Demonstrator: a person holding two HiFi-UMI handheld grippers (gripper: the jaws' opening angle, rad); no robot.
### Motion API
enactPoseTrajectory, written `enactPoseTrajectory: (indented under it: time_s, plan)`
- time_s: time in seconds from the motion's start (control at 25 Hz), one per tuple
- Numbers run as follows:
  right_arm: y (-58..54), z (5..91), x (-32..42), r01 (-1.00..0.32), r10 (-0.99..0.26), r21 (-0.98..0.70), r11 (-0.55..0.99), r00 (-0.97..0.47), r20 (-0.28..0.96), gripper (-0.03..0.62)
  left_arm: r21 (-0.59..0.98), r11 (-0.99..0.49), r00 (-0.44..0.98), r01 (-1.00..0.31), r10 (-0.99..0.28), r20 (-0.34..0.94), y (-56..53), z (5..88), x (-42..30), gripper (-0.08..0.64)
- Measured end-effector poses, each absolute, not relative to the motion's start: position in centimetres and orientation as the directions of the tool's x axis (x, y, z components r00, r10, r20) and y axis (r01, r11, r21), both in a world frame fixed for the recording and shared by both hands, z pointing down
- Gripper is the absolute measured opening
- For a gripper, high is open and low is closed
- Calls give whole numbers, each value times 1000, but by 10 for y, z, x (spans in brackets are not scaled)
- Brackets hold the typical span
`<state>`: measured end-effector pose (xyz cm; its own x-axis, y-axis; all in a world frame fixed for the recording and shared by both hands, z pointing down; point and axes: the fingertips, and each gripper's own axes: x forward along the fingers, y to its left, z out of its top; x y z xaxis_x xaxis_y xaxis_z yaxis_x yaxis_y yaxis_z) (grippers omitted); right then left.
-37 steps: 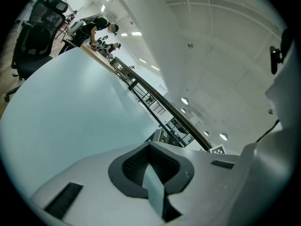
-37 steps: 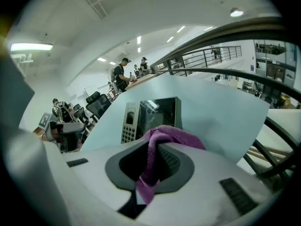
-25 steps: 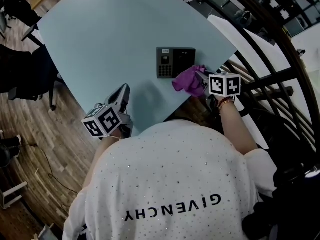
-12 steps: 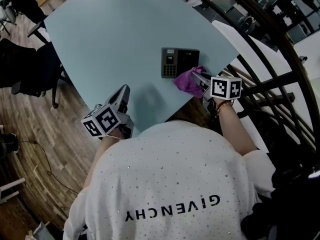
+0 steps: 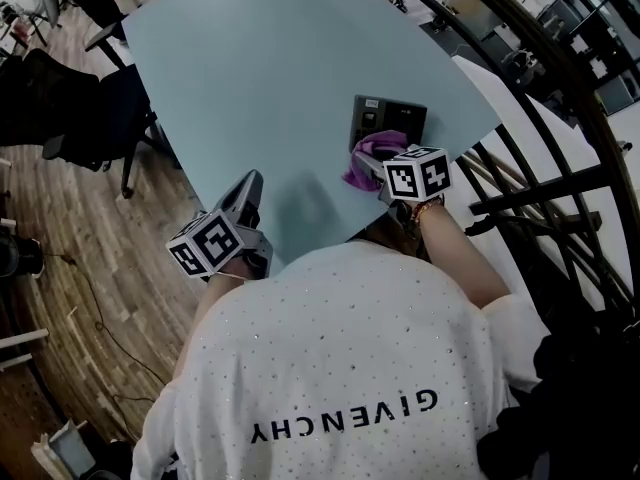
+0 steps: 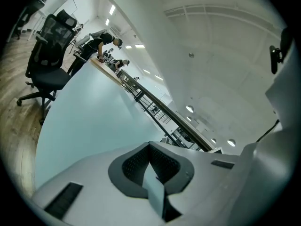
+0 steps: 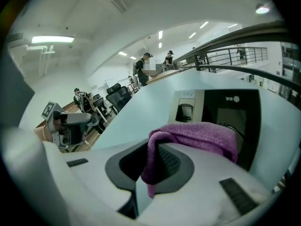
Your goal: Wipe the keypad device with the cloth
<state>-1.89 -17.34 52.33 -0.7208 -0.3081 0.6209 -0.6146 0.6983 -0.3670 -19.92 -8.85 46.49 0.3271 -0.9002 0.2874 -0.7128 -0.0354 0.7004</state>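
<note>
The dark keypad device (image 5: 388,120) lies flat near the right edge of the pale blue table (image 5: 260,78). A purple cloth (image 5: 367,161) covers its near end, and my right gripper (image 5: 372,168) is shut on that cloth. In the right gripper view the cloth (image 7: 195,138) drapes over the jaws with the keypad device (image 7: 221,112) just beyond it. My left gripper (image 5: 245,196) rests at the table's near edge, well left of the device; in the left gripper view its jaws (image 6: 153,180) are shut with nothing between them.
A black metal railing (image 5: 540,168) runs close along the table's right side. An office chair (image 5: 90,108) stands on the wood floor at the left. People work at a far bench (image 7: 153,65) in the right gripper view.
My right gripper has carried the purple cloth forward and left onto the near end of the keypad device. The left gripper has stayed put.
</note>
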Motion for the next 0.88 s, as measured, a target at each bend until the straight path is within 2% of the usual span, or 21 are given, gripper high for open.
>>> enactPoseTrajectory:
  time_s: [0.44, 0.88]
  plan:
    - [-177, 540, -24, -635, -322, -404, 658, -723, 612, 25, 708, -26, 305, -706, -913, 271, -87, 465, -207, 0]
    - [-181, 541, 25, -684, -370, -419, 598, -699, 612, 25, 705, -68, 369, -706, -885, 285, -107, 467, -171, 0]
